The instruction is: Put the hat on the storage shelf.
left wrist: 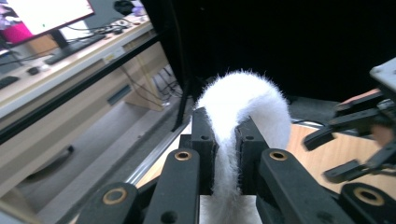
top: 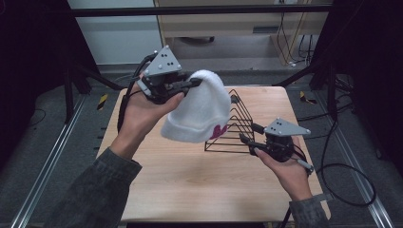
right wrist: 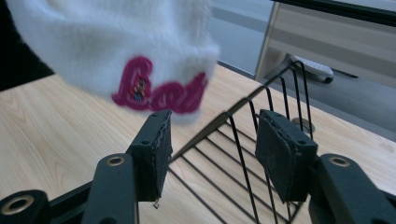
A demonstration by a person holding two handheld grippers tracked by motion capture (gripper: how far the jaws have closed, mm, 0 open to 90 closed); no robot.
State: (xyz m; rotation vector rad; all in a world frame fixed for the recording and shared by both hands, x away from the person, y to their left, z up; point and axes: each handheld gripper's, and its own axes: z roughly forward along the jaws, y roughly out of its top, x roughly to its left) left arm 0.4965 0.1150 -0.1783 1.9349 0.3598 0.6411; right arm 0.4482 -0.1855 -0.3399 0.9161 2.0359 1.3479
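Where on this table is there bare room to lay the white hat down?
Bare wood lies on the wooden table's near half, between the forearms, and left of the black wire rack. It is crowded at the rack, where the fuzzy white hat hangs from the left gripper.

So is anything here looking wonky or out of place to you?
Nothing looks damaged or spilled. The white beanie dangles in the air, pinched at its crown by the left gripper, so it hangs lopsided over the black wire rack on the wooden table. The right gripper waits open beside the rack.
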